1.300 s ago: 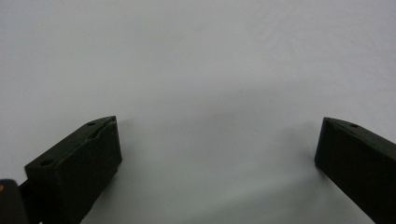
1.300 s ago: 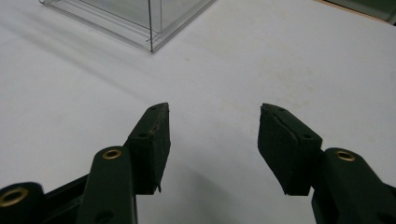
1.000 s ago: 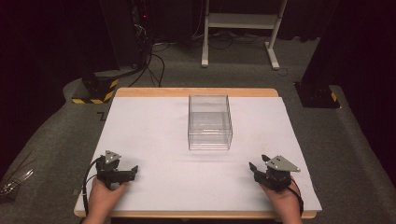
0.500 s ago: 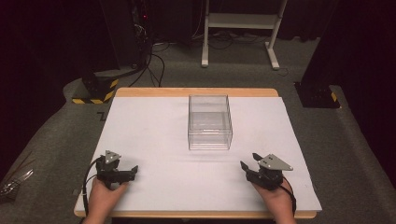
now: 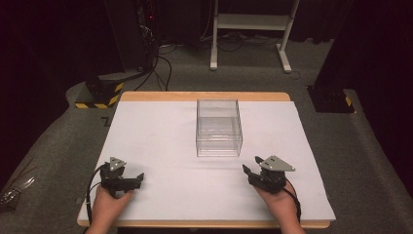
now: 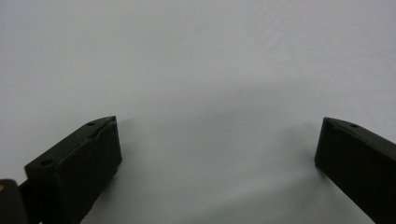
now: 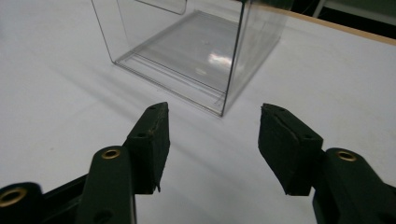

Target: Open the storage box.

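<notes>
— Two tools low on the white surface [image 5: 160, 131] from above: left tool [image 5: 139, 178] near the left corner, right tool [image 5: 249, 170] just short of the clear box [image 5: 218, 127] standing mid-surface.
— And along the left tool [image 6: 217, 140]?
— Spread wide over bare surface, holding nothing.
— Along the right tool [image 7: 212, 128]?
— Just been closing a little, yet spread, nothing between; aimed at the box's [image 7: 196, 51] near corner, not touching.

Right tongs [image 5: 249, 170] moved toward the clear box [image 5: 218, 127], jaws narrowing.
</notes>
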